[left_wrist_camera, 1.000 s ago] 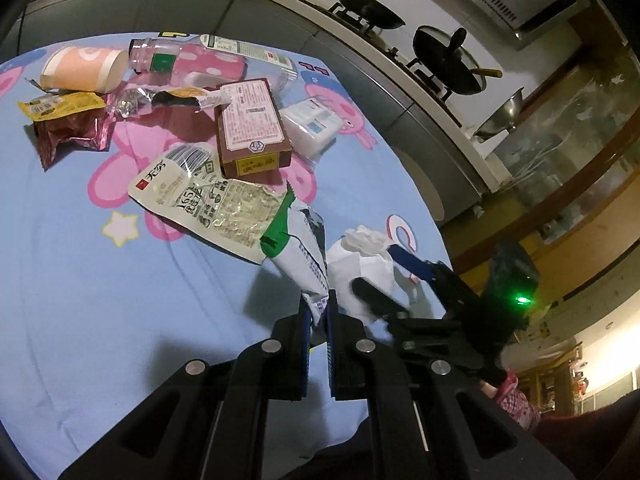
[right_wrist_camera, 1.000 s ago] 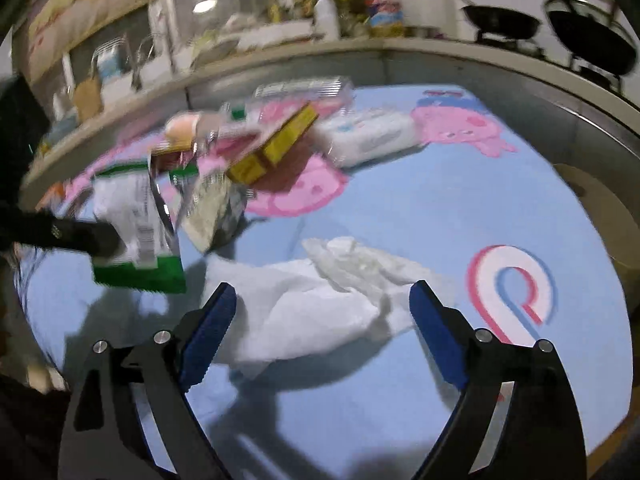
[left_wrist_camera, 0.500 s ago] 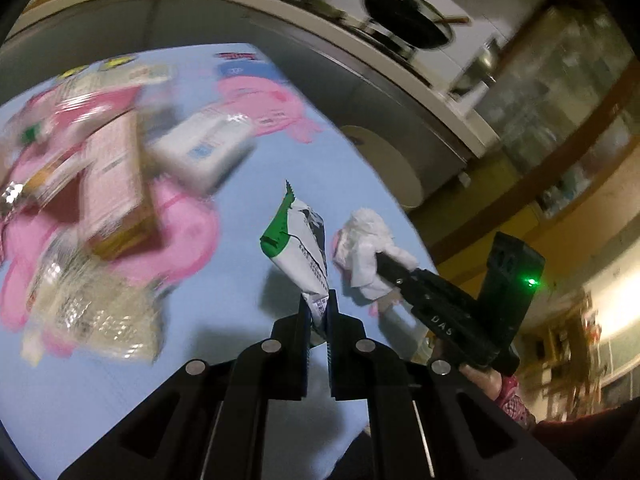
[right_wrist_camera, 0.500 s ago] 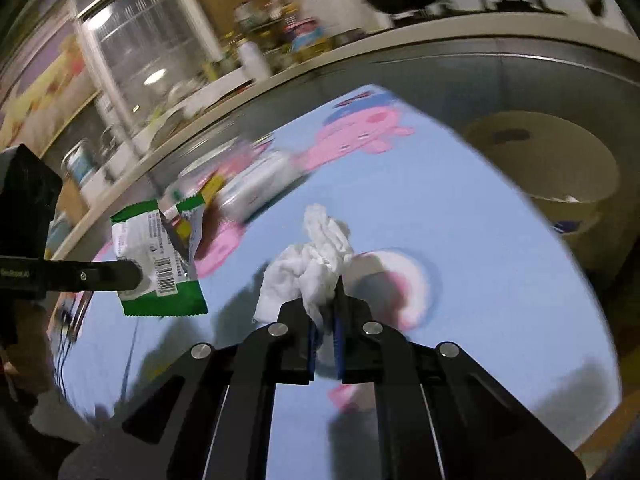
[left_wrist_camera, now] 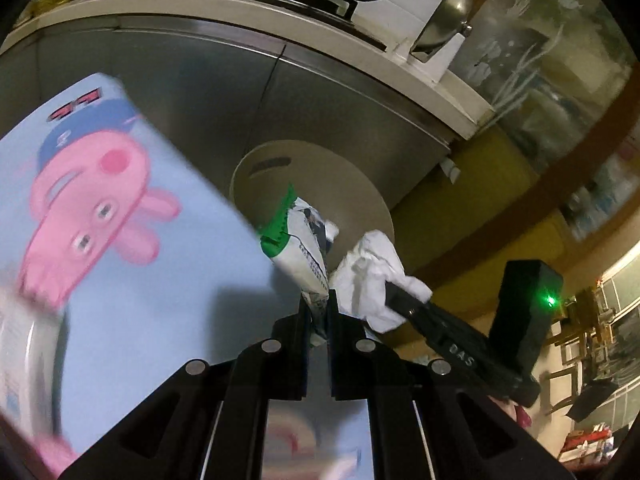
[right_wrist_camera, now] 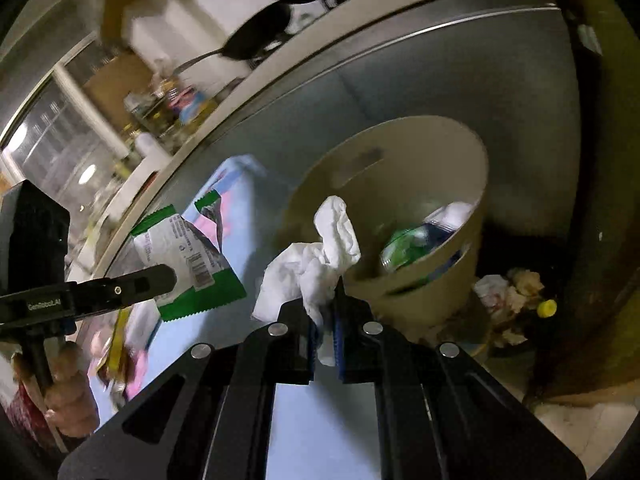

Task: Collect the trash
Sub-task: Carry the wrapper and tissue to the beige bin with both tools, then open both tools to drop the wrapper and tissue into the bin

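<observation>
My left gripper [left_wrist_camera: 318, 312] is shut on a green and white snack wrapper [left_wrist_camera: 298, 246], held up past the table's edge in front of a beige trash bin [left_wrist_camera: 362, 196]. The wrapper also shows in the right wrist view [right_wrist_camera: 184, 256]. My right gripper [right_wrist_camera: 325, 320] is shut on a crumpled white tissue [right_wrist_camera: 316, 264], held near the rim of the bin [right_wrist_camera: 416, 216]. The tissue also shows in the left wrist view [left_wrist_camera: 374, 276], beside the wrapper. The bin holds green and blue trash [right_wrist_camera: 416, 240].
The table has a blue cloth with a pink pig cartoon [left_wrist_camera: 92, 200]. A grey steel counter front [left_wrist_camera: 192, 80] stands behind the bin, with pans on the stove above. Loose scraps and a yellow cap [right_wrist_camera: 546, 308] lie on the floor by the bin.
Both grippers have swung from over the table toward the bin, each carrying its item. The right gripper, open around the tissue a second ago, is shut on it.
</observation>
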A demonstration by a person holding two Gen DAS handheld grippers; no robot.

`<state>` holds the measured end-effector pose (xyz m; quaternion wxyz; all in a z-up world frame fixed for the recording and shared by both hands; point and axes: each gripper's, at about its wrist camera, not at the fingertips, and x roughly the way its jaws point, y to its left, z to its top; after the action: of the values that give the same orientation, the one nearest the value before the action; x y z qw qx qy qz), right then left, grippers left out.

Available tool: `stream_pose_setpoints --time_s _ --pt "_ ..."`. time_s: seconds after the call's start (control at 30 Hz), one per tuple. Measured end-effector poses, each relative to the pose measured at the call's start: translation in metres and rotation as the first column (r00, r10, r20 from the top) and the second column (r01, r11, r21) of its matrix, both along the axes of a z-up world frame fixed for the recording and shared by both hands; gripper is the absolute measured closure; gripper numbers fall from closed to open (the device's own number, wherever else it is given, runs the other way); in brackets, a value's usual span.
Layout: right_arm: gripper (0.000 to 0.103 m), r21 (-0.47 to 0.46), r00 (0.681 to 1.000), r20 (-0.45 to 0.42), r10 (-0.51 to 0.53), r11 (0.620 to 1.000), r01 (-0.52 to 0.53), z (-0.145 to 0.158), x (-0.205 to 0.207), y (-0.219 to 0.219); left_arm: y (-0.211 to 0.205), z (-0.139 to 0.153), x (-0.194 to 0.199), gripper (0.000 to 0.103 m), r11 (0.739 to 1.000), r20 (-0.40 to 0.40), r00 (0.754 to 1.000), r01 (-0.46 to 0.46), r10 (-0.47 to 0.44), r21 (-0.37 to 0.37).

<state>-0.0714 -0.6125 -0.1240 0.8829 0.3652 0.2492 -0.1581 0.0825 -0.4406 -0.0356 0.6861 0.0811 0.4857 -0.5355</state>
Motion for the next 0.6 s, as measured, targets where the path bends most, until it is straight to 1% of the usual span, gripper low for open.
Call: stream_pose_setpoints --time_s 0.03,0.13,0.2,0.23,0.27,0.3,0.33,0.37,0.43,0.5,0.6 --pt "0.096 0.000 1.000 -0.007 -0.011 1.000 0.011 -0.002 -0.003 -0.005 -0.011 -0.003 0.004 0.096 1.000 0.003 1.000 -0.001 0.001 0.008" --pt "0.095 0.000 0.999 -0.029 -0.021 1.000 0.021 -0.004 0.009 -0.023 -0.040 -0.016 0.012 0.096 0.999 0.011 1.000 -0.001 0.000 0.044" --pt "0.093 -0.011 0.999 -0.046 -0.019 1.000 0.018 -0.004 0.017 -0.029 -0.051 -0.023 0.013 0.095 0.998 0.022 1.000 -0.005 0.003 0.066" --pt "0.093 -0.008 0.998 -0.054 -0.013 1.000 0.013 -0.004 0.020 -0.029 -0.059 -0.030 0.014 0.092 0.997 0.030 1.000 -0.005 0.003 0.083" --pt "0.089 0.004 0.998 -0.064 -0.002 1.000 0.002 -0.006 0.026 -0.032 -0.065 -0.034 0.015 0.086 0.995 0.039 0.999 -0.013 0.009 0.101" --pt "0.075 0.009 0.997 -0.073 0.000 1.000 0.000 -0.007 0.028 -0.034 -0.068 -0.037 0.016 0.063 0.993 0.049 0.999 -0.027 0.021 0.119" --pt "0.063 0.008 0.996 -0.087 -0.005 1.000 0.006 -0.008 0.031 -0.035 -0.068 -0.039 0.017 0.059 0.993 0.045 0.999 -0.035 0.030 0.114" --pt "0.047 -0.004 0.996 -0.090 -0.021 1.000 0.021 -0.006 0.032 -0.034 -0.067 -0.038 0.018 0.058 0.993 0.043 0.998 -0.047 0.043 0.105" --pt "0.048 -0.024 0.997 -0.071 -0.035 0.999 0.033 -0.001 0.030 -0.034 -0.059 -0.033 0.017 0.057 0.994 0.030 0.997 -0.071 0.069 0.085" --pt "0.048 -0.071 0.996 -0.056 -0.062 0.996 0.058 0.005 0.026 -0.029 -0.047 -0.026 0.016 0.056 0.994 0.015 0.996 -0.087 0.086 0.059" --pt "0.048 -0.110 0.996 -0.025 -0.086 0.990 0.083 0.012 0.018 -0.020 -0.021 -0.009 0.006 0.055 0.993 0.030 0.992 -0.121 0.121 0.007"
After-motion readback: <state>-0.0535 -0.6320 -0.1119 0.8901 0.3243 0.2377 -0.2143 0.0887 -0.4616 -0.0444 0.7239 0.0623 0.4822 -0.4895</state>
